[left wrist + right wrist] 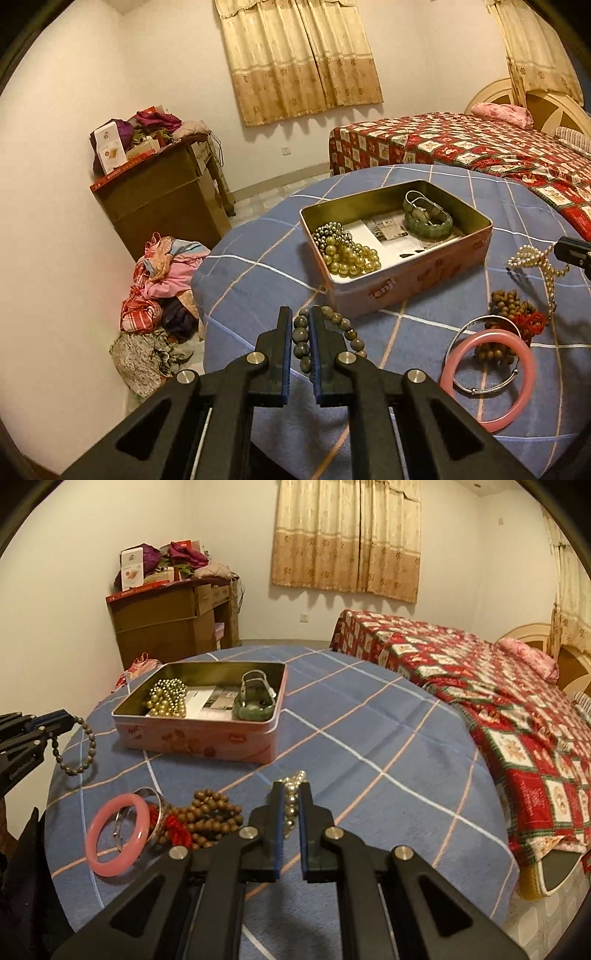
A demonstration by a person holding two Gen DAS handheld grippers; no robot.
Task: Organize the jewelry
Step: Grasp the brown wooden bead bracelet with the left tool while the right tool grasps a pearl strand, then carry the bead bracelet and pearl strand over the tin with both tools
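Observation:
A pink tin box (417,280) (199,738) stands open on the round table, holding gold beads (343,251), a green bangle (430,221) and a watch. My left gripper (300,314) is shut on a grey-green bead bracelet (351,332), which hangs from it above the table in the right wrist view (79,746). My right gripper (291,788) is shut on a pearl necklace (291,805) (535,258). A pink bangle (491,380) (118,840), a silver bangle (480,354) and brown wooden beads (214,818) with a red tassel lie on the cloth.
The table has a blue checked cloth (388,746). A bed with a red quilt (498,701) is close on the right. A wooden cabinet (166,195) and a pile of clothes (159,295) are on the floor at the left.

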